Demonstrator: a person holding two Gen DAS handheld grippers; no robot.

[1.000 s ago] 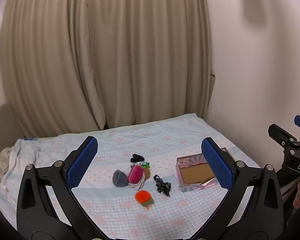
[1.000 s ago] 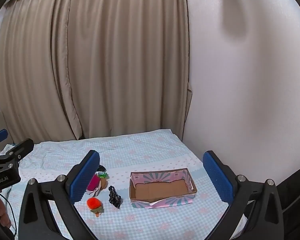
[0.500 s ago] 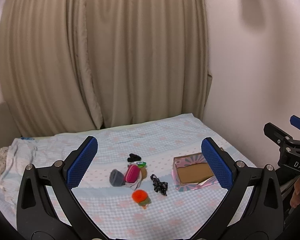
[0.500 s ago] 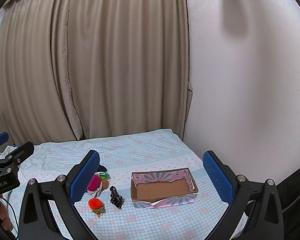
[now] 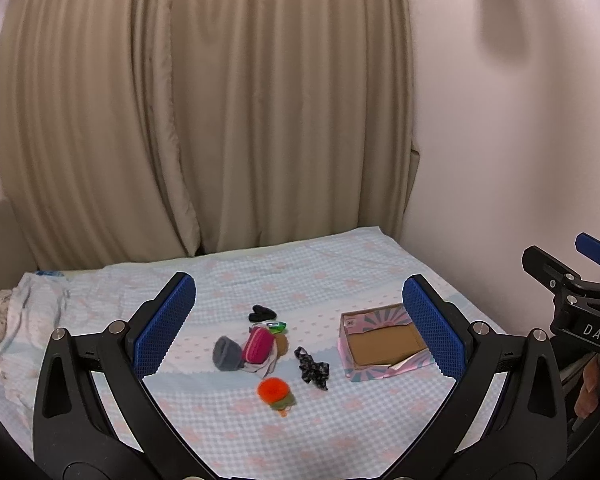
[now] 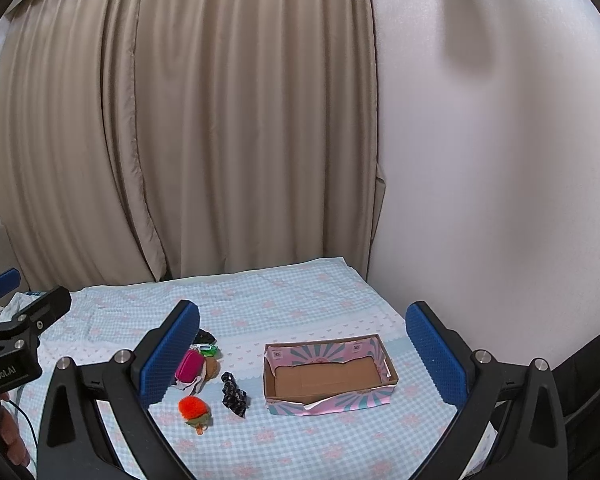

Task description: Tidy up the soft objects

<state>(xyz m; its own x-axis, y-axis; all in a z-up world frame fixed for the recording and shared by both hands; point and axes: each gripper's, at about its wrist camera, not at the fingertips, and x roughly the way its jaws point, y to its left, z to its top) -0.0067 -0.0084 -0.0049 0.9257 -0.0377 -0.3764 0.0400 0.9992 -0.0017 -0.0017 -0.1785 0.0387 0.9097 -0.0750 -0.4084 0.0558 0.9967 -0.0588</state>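
Observation:
A small heap of soft things lies mid-bed: a grey pouch (image 5: 226,354), a pink pouch (image 5: 257,345), a black item (image 5: 261,313) behind them, a dark patterned cloth (image 5: 311,367) and an orange pompom toy (image 5: 275,391). Right of them stands an open pink cardboard box (image 5: 384,342) with a bare brown floor. My left gripper (image 5: 298,326) hangs open well above the heap, holding nothing. My right gripper (image 6: 302,354) is open too, high over the box (image 6: 328,376), with the pompom (image 6: 194,408) and patterned cloth (image 6: 234,394) at its lower left.
The bed carries a blue-and-white checked sheet (image 5: 300,276). Beige curtains (image 5: 204,120) hang behind it and a white wall (image 6: 500,160) runs along its right side. Crumpled bedding (image 5: 4,320) lies at the far left. A person's hand (image 6: 12,436) holds the left gripper's handle.
Both views have drifted a little; the heap and box sit slightly lower and more to the left in the left wrist view. Both grippers stay open and nothing was touched.

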